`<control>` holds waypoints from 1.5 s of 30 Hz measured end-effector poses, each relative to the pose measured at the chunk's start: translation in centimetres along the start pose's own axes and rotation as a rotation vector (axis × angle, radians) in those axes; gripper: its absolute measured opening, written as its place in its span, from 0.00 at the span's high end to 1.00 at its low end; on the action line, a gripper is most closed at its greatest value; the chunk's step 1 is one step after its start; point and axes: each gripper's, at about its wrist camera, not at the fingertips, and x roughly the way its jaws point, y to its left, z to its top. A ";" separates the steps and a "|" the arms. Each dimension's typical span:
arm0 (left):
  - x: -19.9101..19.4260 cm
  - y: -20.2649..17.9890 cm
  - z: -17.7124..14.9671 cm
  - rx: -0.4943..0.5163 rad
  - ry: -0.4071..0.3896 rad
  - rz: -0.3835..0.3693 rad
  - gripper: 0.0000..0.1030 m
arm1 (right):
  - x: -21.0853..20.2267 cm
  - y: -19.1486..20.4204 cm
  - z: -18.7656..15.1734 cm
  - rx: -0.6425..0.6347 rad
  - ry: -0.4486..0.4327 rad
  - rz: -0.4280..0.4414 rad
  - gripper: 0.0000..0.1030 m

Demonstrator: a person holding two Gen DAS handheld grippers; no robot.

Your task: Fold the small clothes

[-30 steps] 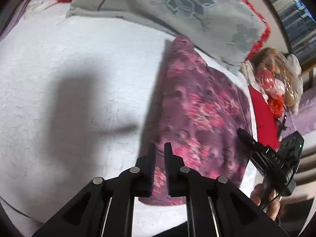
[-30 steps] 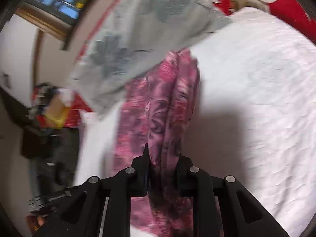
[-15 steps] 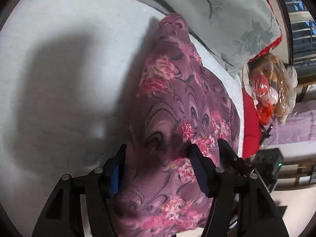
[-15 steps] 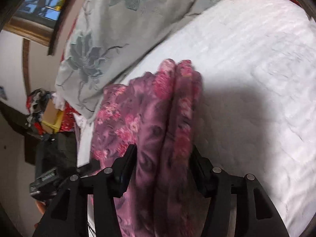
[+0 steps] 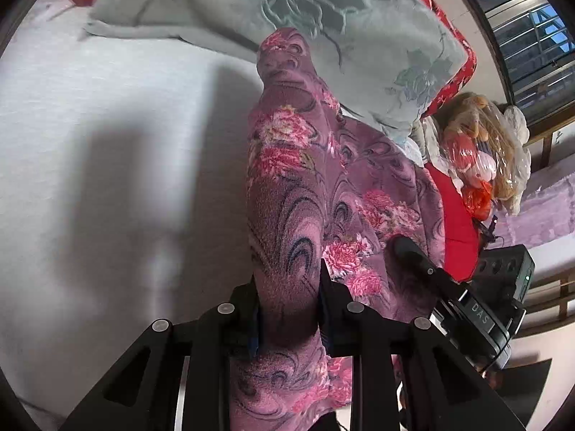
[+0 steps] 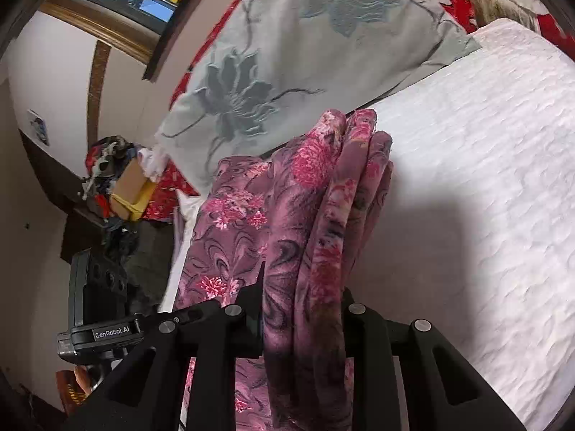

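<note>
A purple garment with pink flowers lies on the white bedspread and is lifted at both near corners. My left gripper is shut on a bunched fold of it. My right gripper is shut on several stacked layers of the same garment. The right gripper's body also shows in the left wrist view, and the left gripper's body shows in the right wrist view. The garment's far end reaches the grey pillow.
A grey floral pillow lies at the head of the bed, also in the right wrist view. A red cloth and a plastic-wrapped doll sit beside the bed. A cluttered dark shelf stands by the wall.
Both grippers were wide around the garment half a second ago and have closed on it. The garment now rises in folds between the fingers.
</note>
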 end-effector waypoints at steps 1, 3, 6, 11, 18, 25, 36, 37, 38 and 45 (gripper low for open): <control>-1.0 0.3 -0.6 0.001 -0.007 0.010 0.78 | 0.1 0.4 -0.3 0.004 0.007 0.009 0.77; -2.8 0.6 -1.8 0.004 -0.017 0.033 0.78 | 0.4 1.4 -1.2 -0.001 0.023 0.019 0.77; -4.9 1.3 -3.3 -0.002 -0.029 0.062 0.78 | 1.0 2.4 -2.4 -0.003 0.045 0.030 0.77; -7.5 3.1 -5.7 -0.049 -0.008 0.078 0.77 | 2.4 3.5 -4.4 -0.005 0.085 0.025 0.77; -5.7 7.8 -7.4 -0.144 0.055 0.097 0.66 | 5.2 0.7 -7.5 -0.010 0.139 -0.124 0.69; -10.2 6.7 -6.8 -0.047 -0.069 0.046 0.69 | 0.2 0.6 -4.8 0.007 -0.049 -0.237 0.59; -1.9 1.0 -1.4 0.195 -0.115 0.311 0.68 | 7.6 1.5 -2.8 -0.265 0.022 -0.354 1.00; -1.7 0.4 -1.1 0.216 -0.116 0.328 0.68 | 7.7 1.4 -2.5 -0.282 -0.003 -0.339 1.00; -1.9 0.2 -1.1 0.221 -0.109 0.334 0.69 | 7.9 1.8 -2.1 -0.298 0.013 -0.350 1.00; -7.9 0.0 -8.3 0.263 -0.136 0.247 0.57 | 2.6 4.5 -4.0 -0.351 0.096 -0.090 0.90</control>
